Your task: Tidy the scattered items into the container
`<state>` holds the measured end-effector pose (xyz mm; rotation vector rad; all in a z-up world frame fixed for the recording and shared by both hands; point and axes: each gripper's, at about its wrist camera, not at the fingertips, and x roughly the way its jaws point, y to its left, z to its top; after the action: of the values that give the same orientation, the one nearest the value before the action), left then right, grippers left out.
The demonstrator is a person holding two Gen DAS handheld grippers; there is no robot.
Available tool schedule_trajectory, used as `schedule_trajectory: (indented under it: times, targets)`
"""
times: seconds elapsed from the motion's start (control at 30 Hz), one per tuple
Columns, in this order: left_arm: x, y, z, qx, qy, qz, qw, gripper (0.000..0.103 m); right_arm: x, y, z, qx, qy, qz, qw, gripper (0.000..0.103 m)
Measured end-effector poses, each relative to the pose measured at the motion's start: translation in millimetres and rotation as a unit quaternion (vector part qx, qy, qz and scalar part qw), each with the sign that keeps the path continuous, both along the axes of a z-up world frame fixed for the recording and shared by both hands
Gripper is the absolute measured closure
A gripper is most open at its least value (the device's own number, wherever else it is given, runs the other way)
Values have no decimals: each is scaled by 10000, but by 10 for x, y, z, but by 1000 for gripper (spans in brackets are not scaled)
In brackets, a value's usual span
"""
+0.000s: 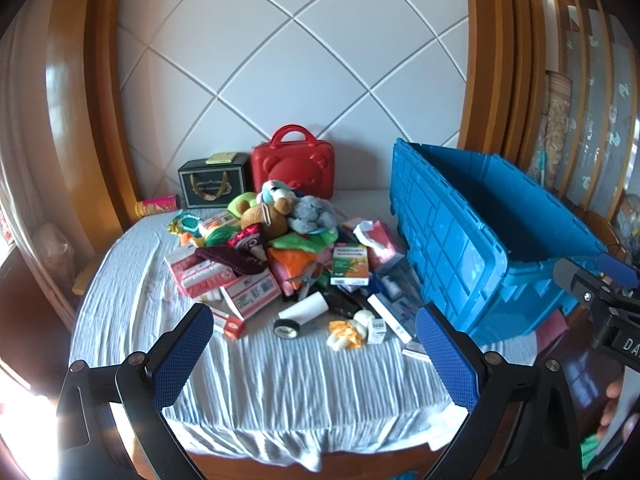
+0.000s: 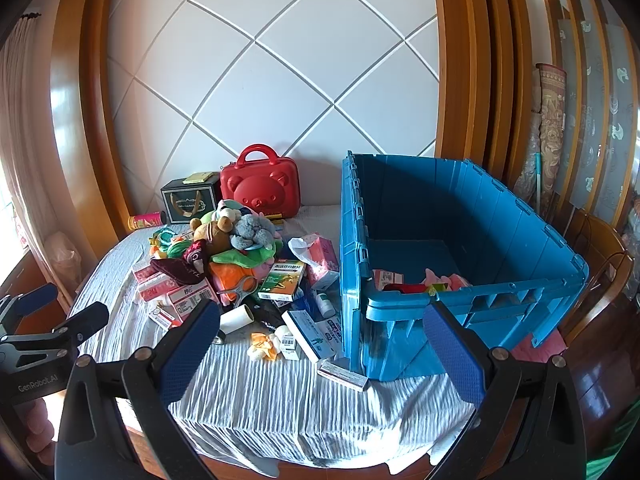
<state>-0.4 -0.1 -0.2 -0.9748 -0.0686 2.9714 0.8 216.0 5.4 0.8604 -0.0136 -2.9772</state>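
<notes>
- Scattered items lie heaped on the cloth-covered counter (image 1: 280, 380), left of the blue crate (image 2: 460, 240); both hand-held grippers hang above the near edge.
- Left hand-held gripper (image 1: 316, 344): jaws spread wide, nothing between them. Its blue pads (image 1: 184, 356) frame the front of the pile.
- Right hand-held gripper (image 2: 320, 348): jaws also spread wide and empty, aimed at the crate's near left corner.
- Nearest the edge, a flat medicine box (image 2: 343, 376) lies just beside that corner.
- Just behind are a yellow-and-white soft toy (image 2: 264, 346), a roll of black tape (image 1: 286, 328) and a white lint-roller refill (image 2: 237, 319).
- Farther in, a green-and-orange medicine box (image 2: 282, 280) leans on the pile, scissors (image 2: 240, 288) to its left and red-and-white boxes (image 1: 208, 276) further left.
- A brown teddy bear (image 1: 266, 216) and a grey plush (image 1: 314, 214) top the heap; a pink tissue pack (image 2: 320, 258) sits near the crate wall.
- Inside the crate, a few things rest at the near end, among them something pink (image 2: 444, 280).
- Against the padded wall stand a red bear-face case (image 2: 260, 188), a dark gift box (image 2: 190, 200) and a lying tube (image 2: 146, 220).
</notes>
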Motion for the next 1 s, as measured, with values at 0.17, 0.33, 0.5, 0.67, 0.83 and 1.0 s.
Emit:
schedule_trajectory:
  times: [0.17,0.33,0.5,0.67,0.83,1.0]
  targets:
    - [-24,-8,-13,-51,-43,15,10000,1,7,9,14,1,-58,-1,10000,0]
    - [-48,-17,-26,-103,-86,30,9999,0,-18,-3,3,-2,-76,-9,10000,0]
    - [-7,-26,-61,-114,0,91,9999,1,12,4,-1,-6,-66,-17,10000,0]
    - [-24,-31,-66,-141,-15,129,9998,0,0,0,-14,-18,-57,-4,10000,0]
    - [-25,-31,-77,-160,-29,124,9998,0,13,8,-26,-26,-49,-2,10000,0]
    - [-21,-16,-91,-196,-45,113,9997,0,27,16,-49,-32,-27,-2,10000,0]
